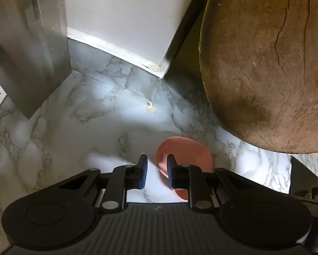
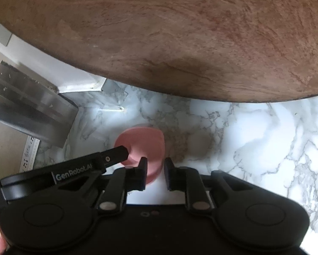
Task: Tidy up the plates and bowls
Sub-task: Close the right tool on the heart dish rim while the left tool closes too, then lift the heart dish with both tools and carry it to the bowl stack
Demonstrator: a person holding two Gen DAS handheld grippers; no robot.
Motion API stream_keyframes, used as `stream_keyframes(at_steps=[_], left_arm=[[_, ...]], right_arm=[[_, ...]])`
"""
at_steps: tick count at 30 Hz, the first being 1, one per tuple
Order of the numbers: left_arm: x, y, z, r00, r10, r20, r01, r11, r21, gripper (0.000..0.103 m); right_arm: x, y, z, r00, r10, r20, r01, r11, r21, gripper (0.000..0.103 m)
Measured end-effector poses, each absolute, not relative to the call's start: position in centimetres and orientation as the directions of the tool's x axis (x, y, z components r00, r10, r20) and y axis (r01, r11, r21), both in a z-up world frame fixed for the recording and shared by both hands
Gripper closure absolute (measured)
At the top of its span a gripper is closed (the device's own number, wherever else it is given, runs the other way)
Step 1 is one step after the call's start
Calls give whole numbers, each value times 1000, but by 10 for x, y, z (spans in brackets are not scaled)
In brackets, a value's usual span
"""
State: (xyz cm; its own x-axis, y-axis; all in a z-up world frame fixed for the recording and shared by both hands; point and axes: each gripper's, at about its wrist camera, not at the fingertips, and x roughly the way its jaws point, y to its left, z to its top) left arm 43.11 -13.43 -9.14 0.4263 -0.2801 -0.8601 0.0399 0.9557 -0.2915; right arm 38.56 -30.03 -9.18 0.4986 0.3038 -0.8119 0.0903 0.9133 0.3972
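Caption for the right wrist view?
Two grippers' fingers meet at a pink bowl on marble counter below wooden board.

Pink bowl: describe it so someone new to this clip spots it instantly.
Start at the big round wooden board over the marble floor. Just below its edge, on the marble, sits the pink bowl, between both tongs. It is the only pink thing there.

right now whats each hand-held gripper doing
left hand-held gripper: nearly closed with the pink dish rim between its fingers, grip cannot be told
right hand-held gripper: closed on the pink dish
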Motion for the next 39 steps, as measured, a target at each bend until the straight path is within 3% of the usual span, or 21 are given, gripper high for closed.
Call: stream_keyframes(at_steps=[11,39], left_arm=[[433,-137,-92,430,-287,-856,64,955,-289,95],[367,-128,-39,416,-321,-851,125,947,-296,96]], right_arm=[[384,-300,-94,495,287,-820,95,920,380,97],[307,-285,-46,522,258,-813,70,937,343,98]])
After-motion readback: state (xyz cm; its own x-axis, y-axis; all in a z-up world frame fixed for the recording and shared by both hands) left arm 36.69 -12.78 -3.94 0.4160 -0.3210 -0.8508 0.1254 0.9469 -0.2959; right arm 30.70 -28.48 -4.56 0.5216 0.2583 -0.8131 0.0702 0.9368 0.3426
